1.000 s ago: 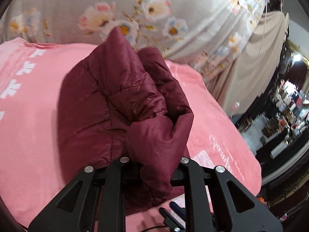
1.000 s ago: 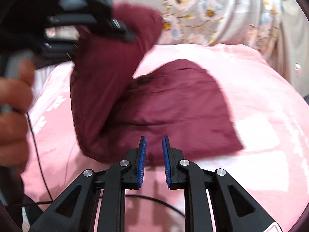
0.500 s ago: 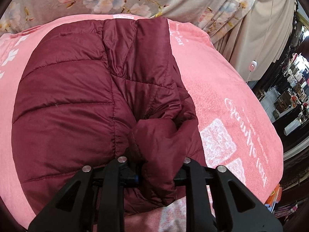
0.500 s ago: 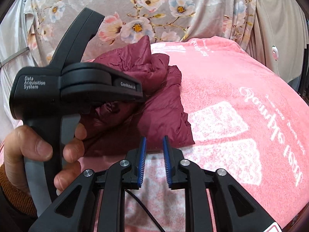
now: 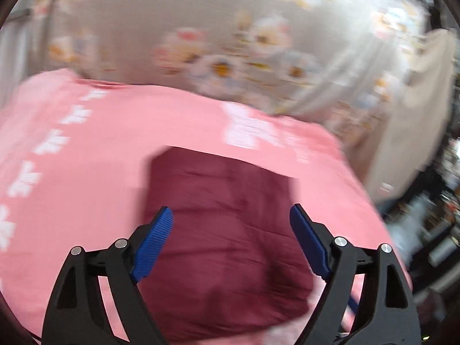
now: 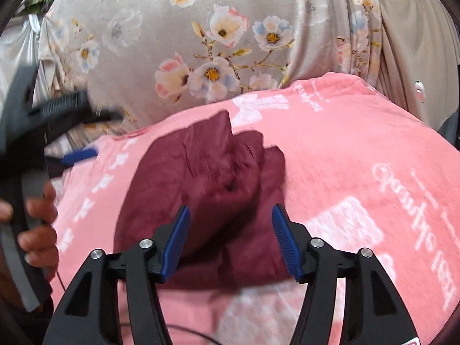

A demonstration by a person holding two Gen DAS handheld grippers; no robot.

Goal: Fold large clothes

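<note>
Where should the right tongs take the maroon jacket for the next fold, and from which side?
Probably the raised pointed corner at the far end of the maroon jacket, approached from the near side over the bundle. That peak stands up off the pink blanket, so pads can close on it. The right tongs are opening, with nothing gripped.

Pink blanket (image 6: 359,149) with white lettering and bow prints, lying spread over a bed. Grey floral curtain (image 6: 178,37) hanging directly behind it. Plain beige drape (image 5: 417,109) hanging at the right. Cluttered, blurred shelving (image 5: 442,207) showing beyond the bed's right edge.
</note>
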